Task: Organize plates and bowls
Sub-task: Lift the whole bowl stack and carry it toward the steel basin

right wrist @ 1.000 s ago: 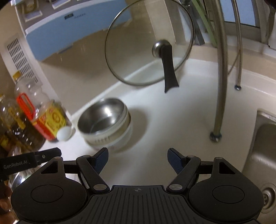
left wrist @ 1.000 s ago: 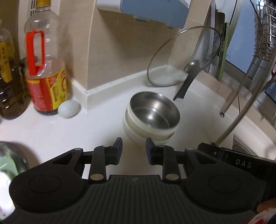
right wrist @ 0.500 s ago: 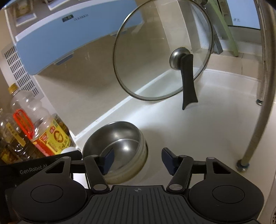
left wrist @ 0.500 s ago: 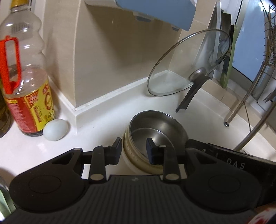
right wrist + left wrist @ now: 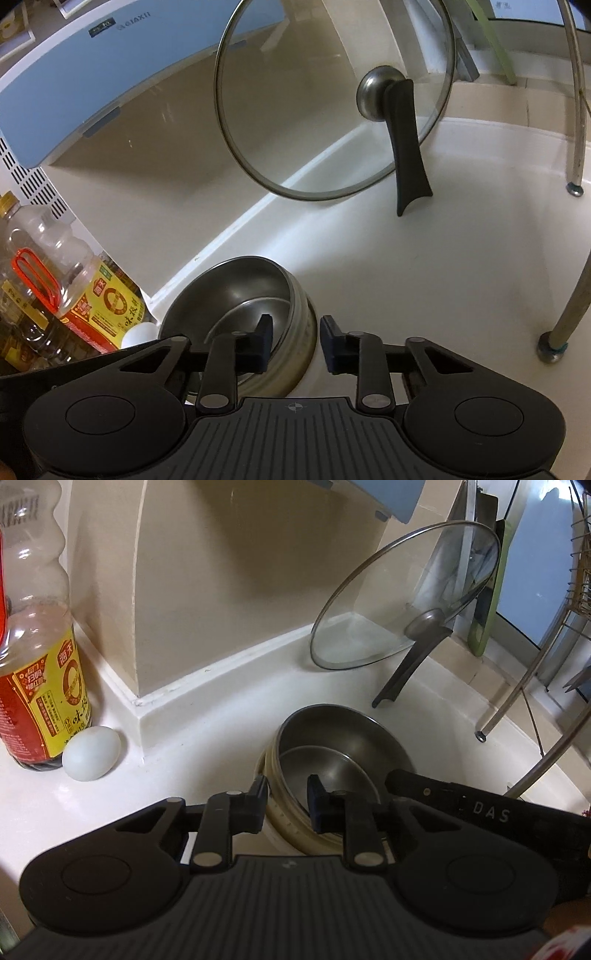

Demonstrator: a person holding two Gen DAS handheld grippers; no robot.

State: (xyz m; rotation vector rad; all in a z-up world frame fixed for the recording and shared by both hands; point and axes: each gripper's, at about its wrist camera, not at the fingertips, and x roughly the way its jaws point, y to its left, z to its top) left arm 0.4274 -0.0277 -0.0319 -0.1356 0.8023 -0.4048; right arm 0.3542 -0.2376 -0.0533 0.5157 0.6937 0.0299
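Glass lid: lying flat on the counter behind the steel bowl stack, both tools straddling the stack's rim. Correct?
Not flat. The glass lid stands tilted on edge against the wall, propped by its black handle, as the right wrist view shows. The rest holds: left tool and right tool each straddle the rim of the steel bowl stack.

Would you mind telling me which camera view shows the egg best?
The left wrist view: the egg lies whole and unobstructed beside the sauce bottle. In the right wrist view only its top shows, behind the left hand-held gripper.
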